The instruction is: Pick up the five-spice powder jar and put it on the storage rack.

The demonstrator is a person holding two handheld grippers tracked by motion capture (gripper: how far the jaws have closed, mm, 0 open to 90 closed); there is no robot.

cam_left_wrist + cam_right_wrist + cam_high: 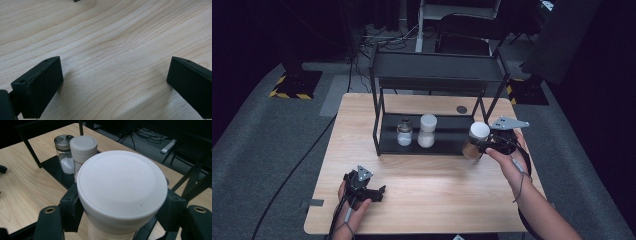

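Right fingers (484,146) clamped on the white-lidded jar (475,139), brown contents, held upright at the right end of the black rack (437,75), just off its lower shelf. Two more jars on that shelf: metal-capped jar (404,132), white-capped jar (427,130). Left fingers (373,192) spread wide, holding nothing, resting low on the table (432,175).

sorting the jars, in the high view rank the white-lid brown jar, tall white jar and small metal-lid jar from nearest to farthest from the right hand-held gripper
1. white-lid brown jar, clamped in the right hand-held gripper, at the rack's right end
2. tall white jar, mid lower shelf
3. small metal-lid jar, left of it
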